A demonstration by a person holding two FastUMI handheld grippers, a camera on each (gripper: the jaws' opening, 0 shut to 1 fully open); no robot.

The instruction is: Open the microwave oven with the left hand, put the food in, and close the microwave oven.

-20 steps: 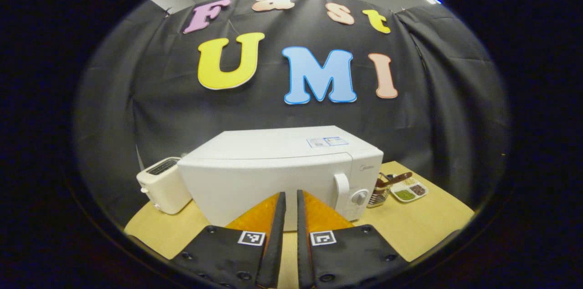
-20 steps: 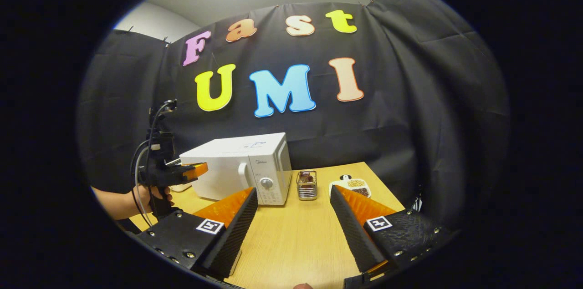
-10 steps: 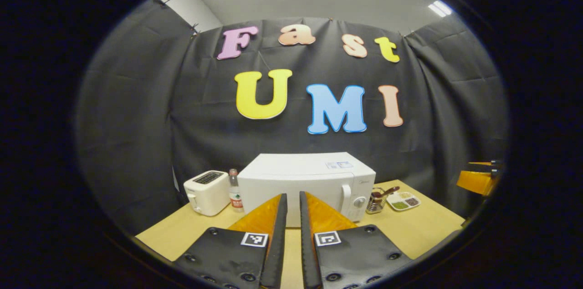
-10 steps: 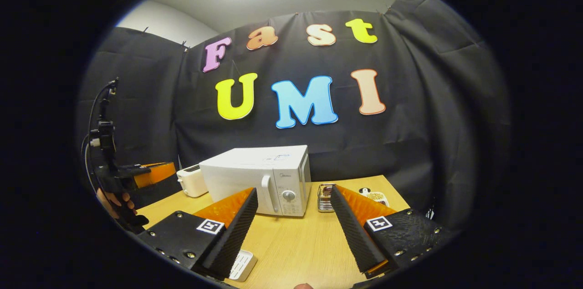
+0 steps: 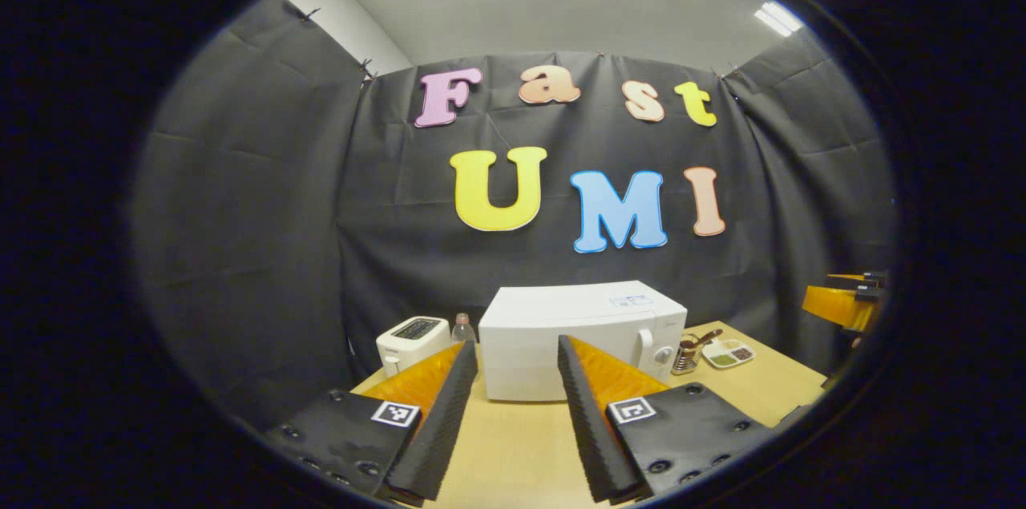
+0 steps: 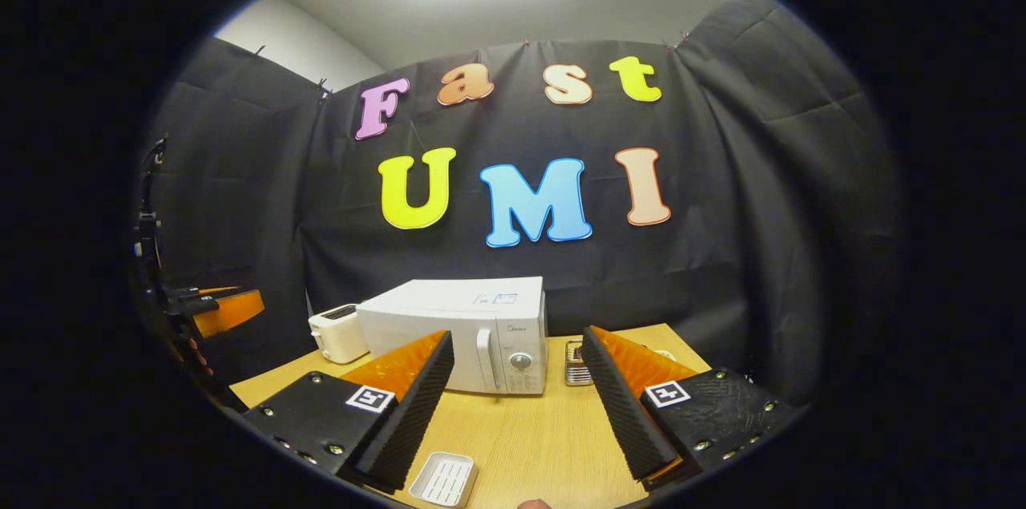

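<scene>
Left gripper view: one shut microwave (image 5: 583, 339), one toaster (image 5: 410, 341), one bottle (image 5: 462, 327); both grippers' fingers apart, empty.

No legible text. Microwave (image 6: 465, 333) carries a top sticker (image 6: 494, 299) and a small front mark, both too small to read. Square coded tags on gripper fingers (image 6: 369, 398).

Left tongs (image 5: 513, 357) and right tongs (image 6: 517, 345) both gape, empty.
</scene>
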